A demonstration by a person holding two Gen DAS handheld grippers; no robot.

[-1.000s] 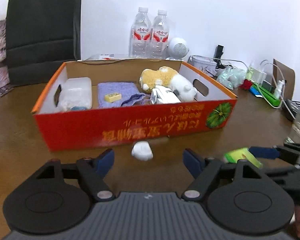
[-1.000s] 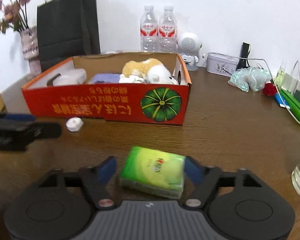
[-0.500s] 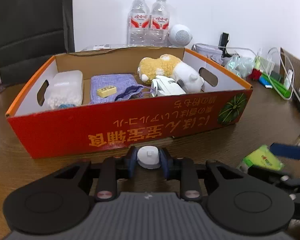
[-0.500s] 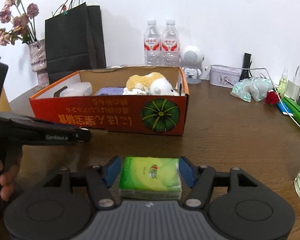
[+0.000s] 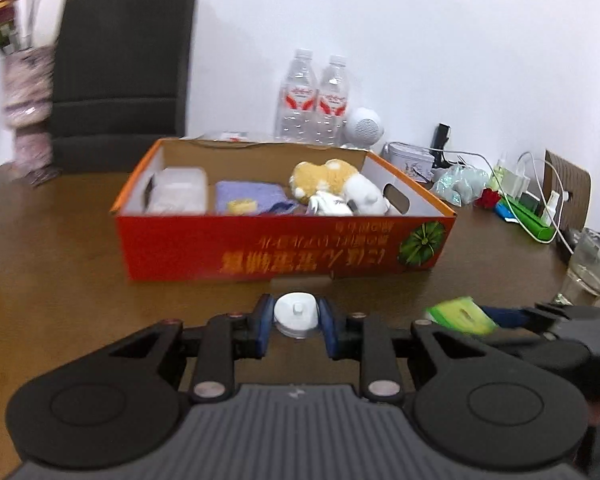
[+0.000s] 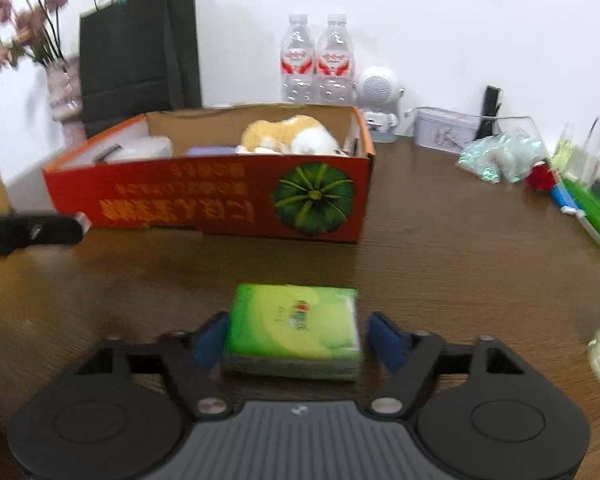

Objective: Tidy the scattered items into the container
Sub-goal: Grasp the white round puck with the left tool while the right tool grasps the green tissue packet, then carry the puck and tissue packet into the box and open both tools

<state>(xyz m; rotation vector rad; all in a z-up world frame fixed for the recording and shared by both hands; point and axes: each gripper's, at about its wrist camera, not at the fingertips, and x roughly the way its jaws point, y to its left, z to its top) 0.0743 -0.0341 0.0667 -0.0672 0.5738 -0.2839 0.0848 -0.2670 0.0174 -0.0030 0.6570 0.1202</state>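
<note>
The red cardboard box [image 5: 284, 252] stands on the brown table and holds a plush toy [image 5: 332, 180], a purple cloth [image 5: 252, 196] and a clear plastic case [image 5: 176, 192]. My left gripper [image 5: 295, 320] is shut on a small white round cap [image 5: 296, 312], held in front of the box. My right gripper [image 6: 296, 338] has its blue pads around a green tissue pack [image 6: 294, 328]; a narrow gap shows beside the right pad. The box also shows in the right wrist view [image 6: 204, 200]. The tissue pack shows at the right in the left wrist view [image 5: 458, 314].
Two water bottles [image 5: 314, 96], a white speaker [image 5: 364, 126] and a black paper bag [image 5: 120, 80] stand behind the box. A vase with flowers [image 6: 60, 88] is at the left. A glass [image 5: 592, 264], cables and a green tray [image 5: 528, 224] crowd the right side.
My left gripper closed on the white cap and lifted back from the box. My right gripper closed in around the tissue pack and both views pulled back and up.
</note>
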